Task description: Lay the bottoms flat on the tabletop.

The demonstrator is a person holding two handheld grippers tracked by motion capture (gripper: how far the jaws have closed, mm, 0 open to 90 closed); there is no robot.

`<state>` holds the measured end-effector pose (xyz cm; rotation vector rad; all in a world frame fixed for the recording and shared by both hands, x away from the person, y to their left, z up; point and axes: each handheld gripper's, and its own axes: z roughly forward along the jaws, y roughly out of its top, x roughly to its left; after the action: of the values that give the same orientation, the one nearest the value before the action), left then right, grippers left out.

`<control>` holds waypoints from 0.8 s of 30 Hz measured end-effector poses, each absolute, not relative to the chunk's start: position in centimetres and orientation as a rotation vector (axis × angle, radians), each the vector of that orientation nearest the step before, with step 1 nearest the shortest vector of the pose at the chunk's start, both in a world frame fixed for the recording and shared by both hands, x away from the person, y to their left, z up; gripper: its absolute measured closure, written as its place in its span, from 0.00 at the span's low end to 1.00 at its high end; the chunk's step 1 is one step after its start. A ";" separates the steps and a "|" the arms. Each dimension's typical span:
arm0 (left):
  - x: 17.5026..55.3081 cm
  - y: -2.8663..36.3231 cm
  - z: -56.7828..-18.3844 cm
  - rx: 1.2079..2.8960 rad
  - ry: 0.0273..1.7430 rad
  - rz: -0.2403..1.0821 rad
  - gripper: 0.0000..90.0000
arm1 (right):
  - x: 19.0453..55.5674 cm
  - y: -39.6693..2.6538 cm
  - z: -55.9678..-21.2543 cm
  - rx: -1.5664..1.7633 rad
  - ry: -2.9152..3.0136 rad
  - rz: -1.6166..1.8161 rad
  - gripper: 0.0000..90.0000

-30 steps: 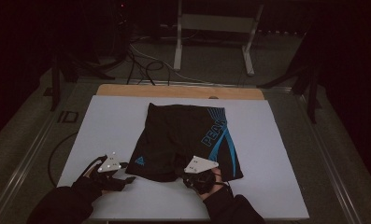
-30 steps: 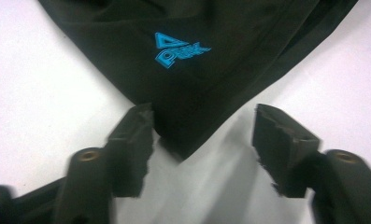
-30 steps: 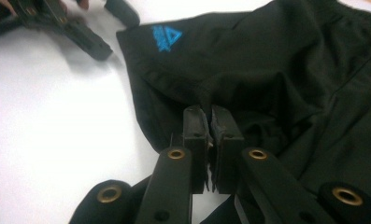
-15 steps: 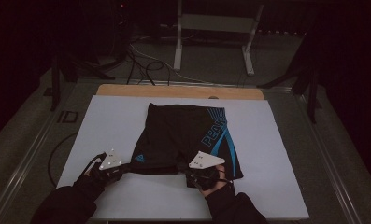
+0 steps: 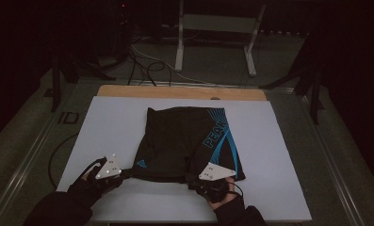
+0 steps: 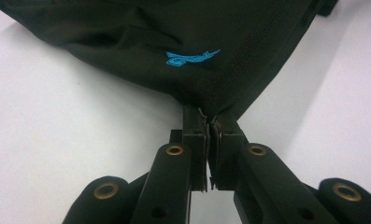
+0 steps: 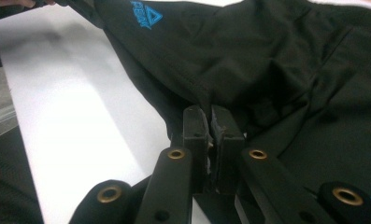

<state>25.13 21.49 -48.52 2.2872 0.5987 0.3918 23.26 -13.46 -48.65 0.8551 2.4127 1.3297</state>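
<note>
While you hold the black shorts (image 5: 187, 143) by their near edge, keep both grips firm. Your left hand-held gripper (image 5: 123, 173), at the lower left of the high view, is clenched on the corner of the cloth; its jaws have just been closing, with the fabric between them. Your right hand-held gripper (image 5: 199, 181), at the lower middle, is clenched on the hem too. The shorts lie flat in the middle of the white tabletop (image 5: 104, 127), with the blue print (image 5: 217, 132) towards the right. I think the step is a fold away from you. Lift both corners together, keep the edge tight between them, and carry it evenly so the cloth does not wrinkle.
</note>
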 end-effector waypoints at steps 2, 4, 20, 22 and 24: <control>25.2 21.6 -49.1 2.300 0.600 0.376 0.97 | 23.1 -13.4 -48.9 0.861 2.427 1.324 0.96; 25.3 21.7 -49.7 2.313 0.609 0.354 0.97 | 23.0 -13.2 -49.2 0.834 2.444 1.313 0.96; 25.8 22.6 -51.2 2.345 0.623 0.295 0.97 | 22.4 -12.3 -51.2 0.824 2.554 1.226 0.96; 25.9 22.8 -51.4 2.346 0.630 0.290 0.97 | 22.3 -12.1 -51.4 0.846 2.570 1.233 0.96; 25.9 22.8 -51.4 2.350 0.632 0.295 0.97 | 22.3 -12.1 -51.4 0.835 2.587 1.226 0.96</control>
<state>25.94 22.85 -51.44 2.3504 0.6318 0.2946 22.30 -12.12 -51.45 0.8346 2.5873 1.2264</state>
